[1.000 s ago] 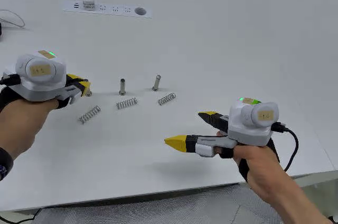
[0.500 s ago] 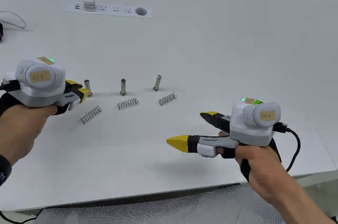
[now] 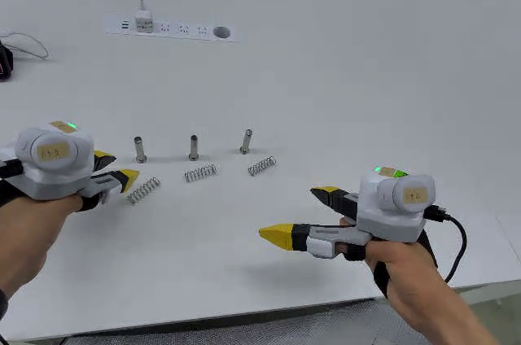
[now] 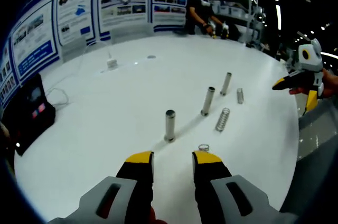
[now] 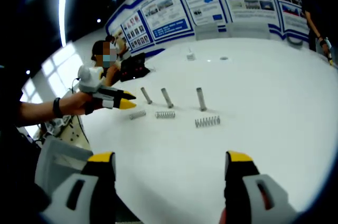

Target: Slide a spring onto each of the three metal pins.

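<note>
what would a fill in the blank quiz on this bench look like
1. ____ metal pins stand upright on the white table.
2. Of the springs lying in front of them, ____ is on a pin yet.
3. The right gripper holds nothing, its jaws wide ____.
Missing words: three; none; open

Head view: high, looking down over the worktop (image 3: 342,76). Left gripper view: low, close to the row of pins (image 4: 208,101), facing along it. Right gripper view: low, farther back, facing the row broadside. All three share pins and springs (image 3: 200,172).
</note>
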The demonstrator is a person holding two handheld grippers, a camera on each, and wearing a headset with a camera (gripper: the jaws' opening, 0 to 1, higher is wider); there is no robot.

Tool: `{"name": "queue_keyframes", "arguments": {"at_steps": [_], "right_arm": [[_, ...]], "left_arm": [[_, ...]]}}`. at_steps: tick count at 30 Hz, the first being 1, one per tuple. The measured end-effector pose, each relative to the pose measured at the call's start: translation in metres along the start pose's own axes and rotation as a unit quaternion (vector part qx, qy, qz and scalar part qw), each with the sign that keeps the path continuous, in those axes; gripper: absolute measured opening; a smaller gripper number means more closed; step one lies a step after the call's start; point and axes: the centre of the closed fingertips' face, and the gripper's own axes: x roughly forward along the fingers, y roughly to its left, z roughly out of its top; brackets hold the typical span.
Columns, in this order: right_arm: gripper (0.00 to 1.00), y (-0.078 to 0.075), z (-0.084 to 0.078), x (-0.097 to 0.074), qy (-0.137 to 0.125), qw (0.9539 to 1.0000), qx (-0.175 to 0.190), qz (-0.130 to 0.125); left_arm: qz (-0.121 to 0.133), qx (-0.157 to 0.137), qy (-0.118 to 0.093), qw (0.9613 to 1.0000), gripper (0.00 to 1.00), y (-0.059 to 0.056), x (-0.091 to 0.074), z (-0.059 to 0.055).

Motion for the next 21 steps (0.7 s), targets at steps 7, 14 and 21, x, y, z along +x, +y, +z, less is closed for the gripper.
{"name": "queue_keyframes", "arguments": {"at_steps": [7, 14, 21], "right_arm": [[0.87, 0.002, -0.002, 0.002, 0.001, 1.0000, 0.000, 0.002], [0.87, 0.004, -0.002, 0.003, 0.002, 1.0000, -0.001, 0.005], [0.87, 0.004, -0.003, 0.004, 0.002, 1.0000, -0.002, 0.006]], "left_arm": [[0.001, -0.016, -0.012, 0.9998, 0.34, -0.002, -0.012, 0.001], [-0.005, -0.019, -0.016, 0.9997, 0.41, -0.007, -0.022, -0.001], [-0.015, -0.014, -0.023, 0.9995, 0.49, -0.013, -0.029, -0.001]]}}
